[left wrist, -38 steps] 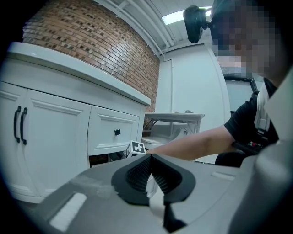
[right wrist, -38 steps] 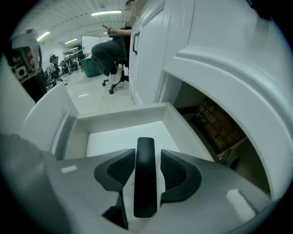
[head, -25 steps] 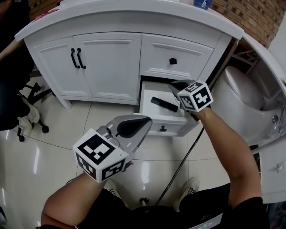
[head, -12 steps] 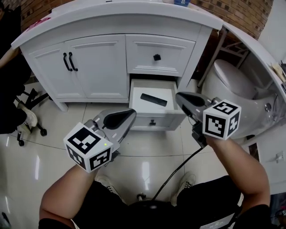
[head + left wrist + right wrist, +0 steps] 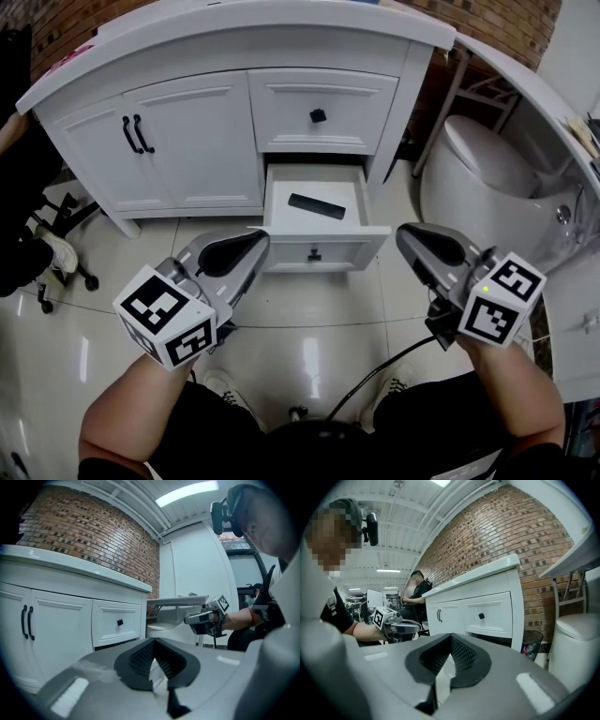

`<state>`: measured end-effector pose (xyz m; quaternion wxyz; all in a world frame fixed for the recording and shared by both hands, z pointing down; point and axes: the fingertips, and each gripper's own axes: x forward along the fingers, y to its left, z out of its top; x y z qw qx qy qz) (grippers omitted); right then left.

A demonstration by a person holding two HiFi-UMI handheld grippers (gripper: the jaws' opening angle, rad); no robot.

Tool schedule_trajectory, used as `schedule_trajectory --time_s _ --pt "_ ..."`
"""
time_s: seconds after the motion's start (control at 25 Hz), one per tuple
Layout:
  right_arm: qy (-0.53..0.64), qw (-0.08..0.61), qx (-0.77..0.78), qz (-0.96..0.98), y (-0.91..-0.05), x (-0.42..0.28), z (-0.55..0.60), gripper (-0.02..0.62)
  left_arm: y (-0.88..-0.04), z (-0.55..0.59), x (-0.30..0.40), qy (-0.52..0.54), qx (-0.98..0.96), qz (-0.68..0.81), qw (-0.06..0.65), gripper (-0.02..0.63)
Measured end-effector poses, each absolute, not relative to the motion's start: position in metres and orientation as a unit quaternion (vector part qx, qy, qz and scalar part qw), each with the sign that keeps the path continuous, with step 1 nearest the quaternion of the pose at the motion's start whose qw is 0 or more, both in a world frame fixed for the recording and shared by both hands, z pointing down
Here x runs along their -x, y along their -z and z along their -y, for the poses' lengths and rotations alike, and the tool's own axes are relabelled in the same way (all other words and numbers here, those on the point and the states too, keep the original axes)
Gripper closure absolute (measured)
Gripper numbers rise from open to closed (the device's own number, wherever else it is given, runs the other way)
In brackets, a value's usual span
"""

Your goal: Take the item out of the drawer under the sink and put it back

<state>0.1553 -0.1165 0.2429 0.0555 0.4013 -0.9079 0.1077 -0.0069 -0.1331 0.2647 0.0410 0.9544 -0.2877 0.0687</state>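
Black item [image 5: 316, 205] lay crosswise in the drawer [image 5: 323, 247] ahead, nearer the left gripper [image 5: 263, 238] than the right gripper [image 5: 405, 234]; both closed, empty.

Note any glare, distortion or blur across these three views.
Head view: fisheye bows the white vanity cabinet into an arc, ceiling lights glare off the glossy beige floor tiles, the flat black item in the open white drawer is sharp. Left gripper view: dark round vignette, ceiling light strip blown out. Right gripper view: red brick wall curves.
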Motion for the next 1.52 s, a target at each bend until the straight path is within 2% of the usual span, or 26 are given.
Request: schedule_trajectory --time_s 0.8,1.52 --pt "-0.075 0.147 -0.383 0.909 -0.277 -0.127 0.095 0.589 -0.262 0.113 -0.005 -0.071 -0.962 0.260 0.037 0.600" --pt "-0.083 0.160 -0.380 0.907 -0.287 -0.124 0.099 0.589 -0.265 0.114 -0.006 -0.075 -0.962 0.260 0.042 0.600"
